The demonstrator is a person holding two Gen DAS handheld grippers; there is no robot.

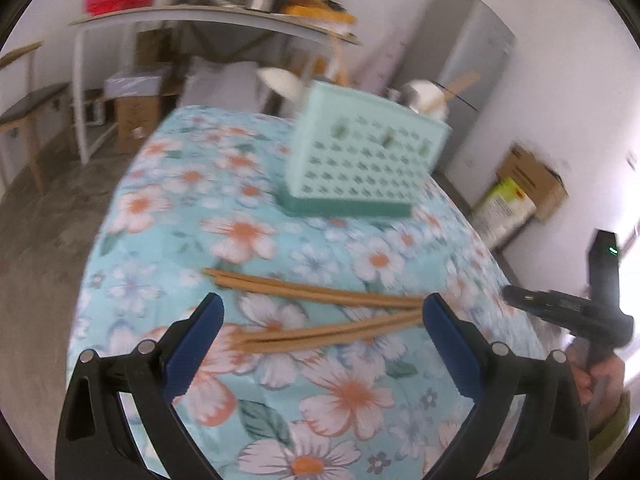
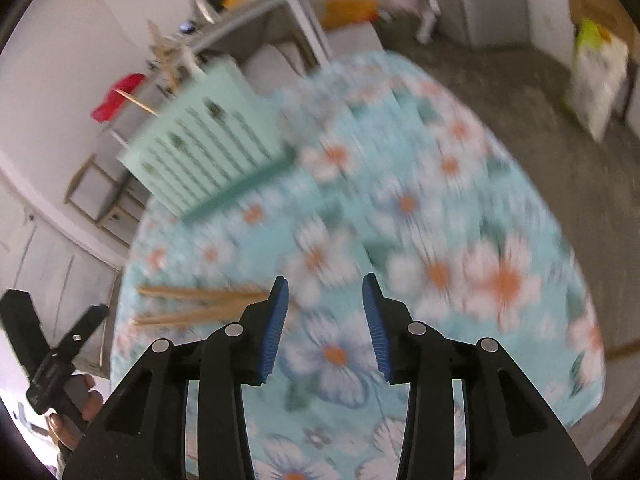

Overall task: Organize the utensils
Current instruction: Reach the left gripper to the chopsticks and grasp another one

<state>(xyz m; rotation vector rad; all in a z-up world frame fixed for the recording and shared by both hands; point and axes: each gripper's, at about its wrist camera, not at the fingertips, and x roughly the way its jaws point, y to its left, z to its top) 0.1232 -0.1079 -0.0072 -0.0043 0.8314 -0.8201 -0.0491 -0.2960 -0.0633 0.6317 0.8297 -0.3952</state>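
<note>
Left gripper (image 1: 322, 312) low centre of the left wrist view, jaws wide apart, nothing gripped; blue pads (image 1: 196, 344) flanking the wooden chopsticks (image 1: 320, 312) lying flat on the floral tablecloth (image 1: 248, 236). Chopsticks in two loose bundles, fanning out toward left of frame, converging near the right-side pad. Whether pads touch the sticks: cannot tell, blurred. Mint perforated utensil holder (image 1: 360, 160) upright on a darker green base, upper centre, well apart from the chopsticks; white spoon-like heads and a wooden handle poking out the top.

Right gripper (image 2: 324, 320) low centre of the right wrist view, jaws partly parted, empty, over bare cloth (image 2: 440, 220). Chopsticks (image 2: 192, 304) just beside the left-side pad, mid left of frame. Holder (image 2: 208, 148) upper left, heavily motion-blurred. Hand (image 2: 76, 412) on the other gripper's handle, lower left corner.
</note>
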